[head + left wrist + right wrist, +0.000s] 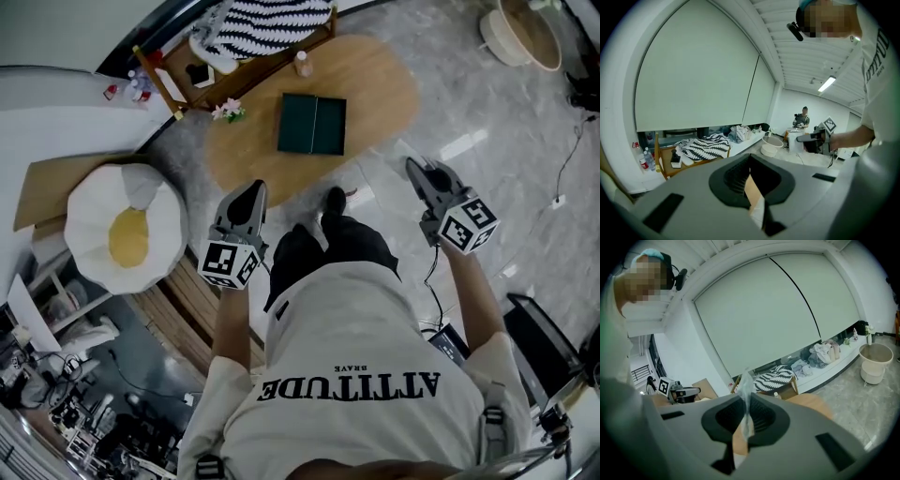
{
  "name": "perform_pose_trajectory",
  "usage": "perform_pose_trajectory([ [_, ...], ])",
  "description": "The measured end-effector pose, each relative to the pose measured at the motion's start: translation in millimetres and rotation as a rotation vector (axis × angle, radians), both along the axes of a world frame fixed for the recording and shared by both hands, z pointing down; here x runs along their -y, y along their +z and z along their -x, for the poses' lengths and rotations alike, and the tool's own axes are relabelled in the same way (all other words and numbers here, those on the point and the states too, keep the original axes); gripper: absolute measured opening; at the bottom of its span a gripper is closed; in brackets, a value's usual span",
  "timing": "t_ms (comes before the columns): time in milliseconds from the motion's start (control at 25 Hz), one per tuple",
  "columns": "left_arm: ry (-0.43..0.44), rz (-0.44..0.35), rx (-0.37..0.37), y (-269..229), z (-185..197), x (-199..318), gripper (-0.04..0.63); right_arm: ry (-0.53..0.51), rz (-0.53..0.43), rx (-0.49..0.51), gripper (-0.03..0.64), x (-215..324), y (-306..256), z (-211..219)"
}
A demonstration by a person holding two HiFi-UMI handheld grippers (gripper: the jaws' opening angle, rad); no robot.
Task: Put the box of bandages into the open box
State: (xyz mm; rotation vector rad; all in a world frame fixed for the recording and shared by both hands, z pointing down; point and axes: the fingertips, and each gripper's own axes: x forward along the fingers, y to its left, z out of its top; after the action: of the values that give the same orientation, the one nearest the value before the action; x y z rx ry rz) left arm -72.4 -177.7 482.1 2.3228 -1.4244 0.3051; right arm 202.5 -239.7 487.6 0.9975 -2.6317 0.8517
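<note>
A dark green box (pixel 312 124) lies flat on the oval wooden table (pixel 375 94), its two halves side by side. I cannot make out a box of bandages in any view. My left gripper (pixel 254 192) hangs in the air over the table's near edge, jaws together, holding nothing. My right gripper (pixel 413 168) is held over the floor right of the table, also shut and empty. In the left gripper view the shut jaws (pixel 750 158) point across the room toward the right gripper (pixel 813 138). In the right gripper view the shut jaws (pixel 746 377) point toward the window wall.
A small bottle (pixel 302 64) and a flower sprig (pixel 229 111) stand on the table. Behind it a wooden rack holds a striped cloth (pixel 267 21). A white egg-shaped cushion (pixel 122 230) lies at the left, a pale basket (pixel 525 33) at the far right.
</note>
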Motion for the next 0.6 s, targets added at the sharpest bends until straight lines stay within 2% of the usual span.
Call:
perform_pose_trajectory([
  [360, -0.010, 0.046, 0.001, 20.5, 2.2, 14.6, 0.023, -0.039, 0.055, 0.008, 0.035, 24.8, 26.3, 19.9],
  [600, 0.015, 0.082, 0.004, 42.6, 9.1, 27.7, 0.023, -0.058, 0.117, -0.004, 0.035, 30.1, 52.6, 38.2],
])
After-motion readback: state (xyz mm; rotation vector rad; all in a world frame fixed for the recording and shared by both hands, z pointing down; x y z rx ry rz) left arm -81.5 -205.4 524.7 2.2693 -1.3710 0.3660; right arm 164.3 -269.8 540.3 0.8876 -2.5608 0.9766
